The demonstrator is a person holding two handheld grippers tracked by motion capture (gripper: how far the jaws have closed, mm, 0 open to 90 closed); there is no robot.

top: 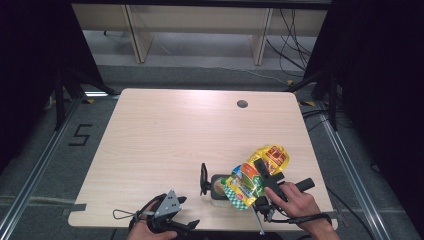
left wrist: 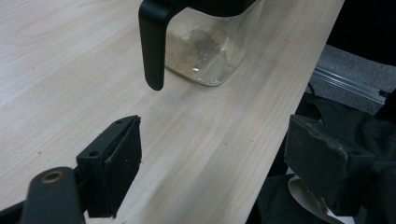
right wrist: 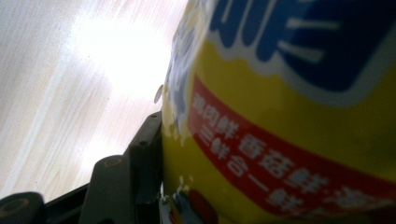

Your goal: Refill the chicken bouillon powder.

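Right tool (top: 264,181) clamped on bag (top: 255,175) — tip slowly over jar (top: 218,189); left tool (top: 186,212) gaping — idle.

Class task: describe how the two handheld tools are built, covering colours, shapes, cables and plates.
Both are black. The left tool carries a grey three-cornered plate and trails a thin looped cable. Its jaws end in blocky dark pads. The right tool has a rod-like black handle and a cable.

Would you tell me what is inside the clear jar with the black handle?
A low layer of pale crumbly powder lies on the bottom of the jar. The yellow bag held over it hides its opening.
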